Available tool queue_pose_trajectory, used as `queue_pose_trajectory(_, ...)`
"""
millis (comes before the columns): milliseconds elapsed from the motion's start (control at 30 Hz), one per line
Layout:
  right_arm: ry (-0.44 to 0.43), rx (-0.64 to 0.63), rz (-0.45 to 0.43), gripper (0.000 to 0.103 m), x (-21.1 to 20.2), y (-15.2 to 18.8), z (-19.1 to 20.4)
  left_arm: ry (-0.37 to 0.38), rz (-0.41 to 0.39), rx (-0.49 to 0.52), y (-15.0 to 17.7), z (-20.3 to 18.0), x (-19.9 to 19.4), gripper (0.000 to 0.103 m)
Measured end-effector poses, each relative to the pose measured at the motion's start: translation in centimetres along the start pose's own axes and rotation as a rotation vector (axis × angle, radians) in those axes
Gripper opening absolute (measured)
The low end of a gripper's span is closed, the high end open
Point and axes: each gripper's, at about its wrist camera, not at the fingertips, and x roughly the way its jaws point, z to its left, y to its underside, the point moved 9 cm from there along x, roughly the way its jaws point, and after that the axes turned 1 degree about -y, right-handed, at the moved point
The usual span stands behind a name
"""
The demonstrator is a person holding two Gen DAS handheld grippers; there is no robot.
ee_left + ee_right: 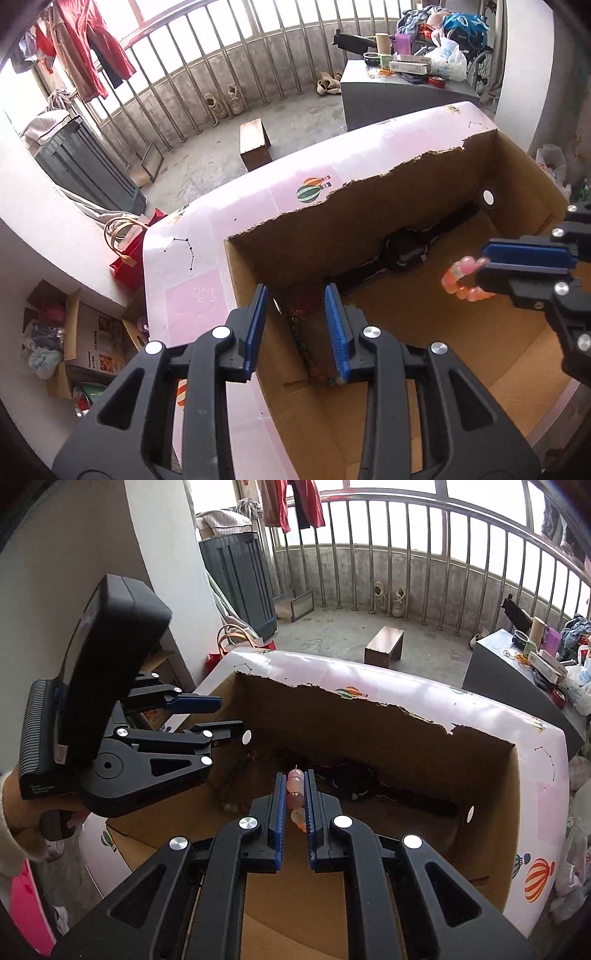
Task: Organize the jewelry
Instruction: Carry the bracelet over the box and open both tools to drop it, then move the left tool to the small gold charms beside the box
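While both my grippers hang over the open cardboard box (pixel 424 206), my right gripper (pixel 295 794) is clamped on a pink bead bracelet (pixel 295 786). My left gripper (pixel 297 325) stands partly parted, nothing between its pads. Below it lies a dark bead string (pixel 303 343); beyond, a black watch (pixel 404 251).

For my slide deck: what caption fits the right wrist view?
Right claw grips a pink bead bracelet over the cardboard box, left claw open alongside.
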Motion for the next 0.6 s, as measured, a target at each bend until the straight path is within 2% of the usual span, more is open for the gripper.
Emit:
queue_pose_trajectory(133, -0.063, 0.027, 0.138, 0.010, 3.7, 0.0, 1.0, 0.038, -0.045, -0.018, 0.4, 0.2, -1.9, 0.031)
queue_pose_trajectory(267, -0.013, 0.078, 0.348, 0.010, 8.3, 1.6, 0.0, 0.064, -0.061, -0.014, 0.8, -0.5, -3.2, 0.032)
queue_pose_trajectory(367, -0.010, 0.134, 0.489, 0.010, 10.4, 2.8, -0.8, 0.082, -0.071, -0.008, 0.8, -1.1, -3.7, 0.032)
queue_pose_trajectory(400, -0.006, 0.135, 0.510, 0.010, 10.8, 3.1, -1.0, 0.084, -0.074, -0.001, 1.0, -1.4, -3.8, 0.033)
queue_pose_trajectory(467, 0.056, 0.092, 0.532, 0.011, 11.3, 3.4, -1.4, 0.085, -0.080, 0.015, 1.2, -1.6, -4.1, 0.034)
queue_pose_trajectory(533, 0.062, 0.074, 0.537, 0.012, 11.3, 3.5, -1.0, 0.084, -0.093, 0.027, 1.3, -1.7, -4.5, 0.038)
queue_pose_trajectory(567, 0.054, 0.056, 0.525, 0.015, 11.1, 3.2, -0.6, 0.086, -0.100, 0.032, 1.4, -1.8, -4.8, 0.038)
queue_pose_trajectory(600, 0.070, 0.033, 0.505, 0.028, 10.8, 2.9, -0.3, 0.090, -0.106, 0.032, 1.4, -1.9, -5.1, 0.038)
